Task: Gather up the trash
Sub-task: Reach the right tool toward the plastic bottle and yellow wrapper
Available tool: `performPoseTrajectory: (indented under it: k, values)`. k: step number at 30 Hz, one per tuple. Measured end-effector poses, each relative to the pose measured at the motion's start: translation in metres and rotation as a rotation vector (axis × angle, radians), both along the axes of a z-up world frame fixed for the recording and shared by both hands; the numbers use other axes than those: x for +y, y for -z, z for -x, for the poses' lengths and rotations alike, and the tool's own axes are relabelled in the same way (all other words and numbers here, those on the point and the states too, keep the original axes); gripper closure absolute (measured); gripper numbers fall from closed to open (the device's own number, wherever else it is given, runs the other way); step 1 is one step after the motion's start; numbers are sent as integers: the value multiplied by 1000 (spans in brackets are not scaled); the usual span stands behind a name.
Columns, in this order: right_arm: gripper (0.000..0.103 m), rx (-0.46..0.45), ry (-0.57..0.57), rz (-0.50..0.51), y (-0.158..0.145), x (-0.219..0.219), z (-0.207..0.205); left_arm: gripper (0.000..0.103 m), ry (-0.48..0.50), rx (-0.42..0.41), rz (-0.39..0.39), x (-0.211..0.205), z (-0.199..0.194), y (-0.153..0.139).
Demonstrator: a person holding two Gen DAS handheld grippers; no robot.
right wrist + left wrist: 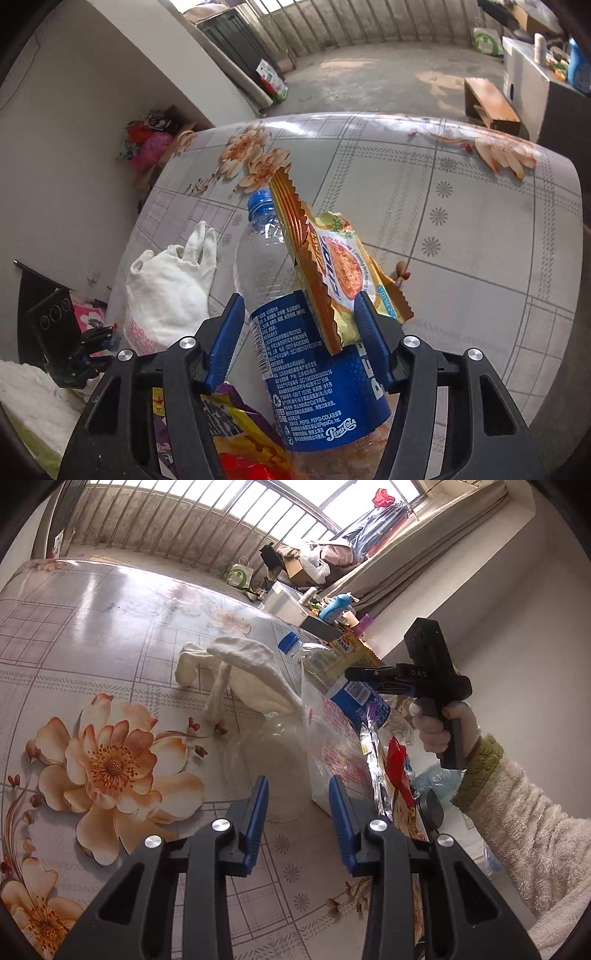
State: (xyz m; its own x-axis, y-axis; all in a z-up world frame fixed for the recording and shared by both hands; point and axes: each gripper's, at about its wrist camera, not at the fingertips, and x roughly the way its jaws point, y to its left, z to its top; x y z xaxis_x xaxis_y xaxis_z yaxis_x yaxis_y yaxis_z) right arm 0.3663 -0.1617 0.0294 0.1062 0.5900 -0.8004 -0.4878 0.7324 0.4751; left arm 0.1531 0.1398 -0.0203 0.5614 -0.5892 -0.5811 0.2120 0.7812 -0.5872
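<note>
Pepsi bottle [295,332] is sitting between the blue pads of the right hand-held gripper [299,332], a yellow snack wrapper [332,273] lying across it and poking past the far pad. Pads are bracketing the label, but I cannot tell if they are actually pressing, so grip is unconfirmed. Bottle is lying on the trash heap at the near edge of the desk [461,240], over a purple and yellow wrapper [221,417]. Long axis is running away from the right wrist camera: blue cap [260,205] pointing at the far side of the desk, base toward the gripper.

Left hand-held gripper [299,801] is released, nothing between its pads, hovering low over a clear plastic cup [266,764] and a thin printed bag [332,746]. Beyond those a white cloth [255,672] is lying crumpled on the desk.

Step in hand, as I read it: picking the bottle out of the heap. Next move is calling for firm closure across the label, then a lift, watching for the wrapper sliding off. No bin in view, so drop-off is unknown
</note>
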Motion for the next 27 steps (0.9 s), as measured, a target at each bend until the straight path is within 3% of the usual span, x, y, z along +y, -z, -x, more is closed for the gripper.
performPoseTrajectory:
  k: [5, 11, 16, 18, 27]
  values:
    - [48, 22, 109, 22, -3, -3, 37, 74, -23, 11, -36, -4, 1, 8]
    - [49, -63, 109, 85, -11, 15, 77, 74, -29, 24, -36, 0, 8, 16]
    - [41, -105, 89, 158, -13, 27, 80, 74, -46, 29, -56, 6, 17, 16]
    - [32, -132, 83, 197, -14, 31, 80, 74, -51, 18, -64, 7, 20, 13]
    - [27, -196, 144, 198, -33, 15, 99, 74, -63, -27, -88, 16, 30, -3]
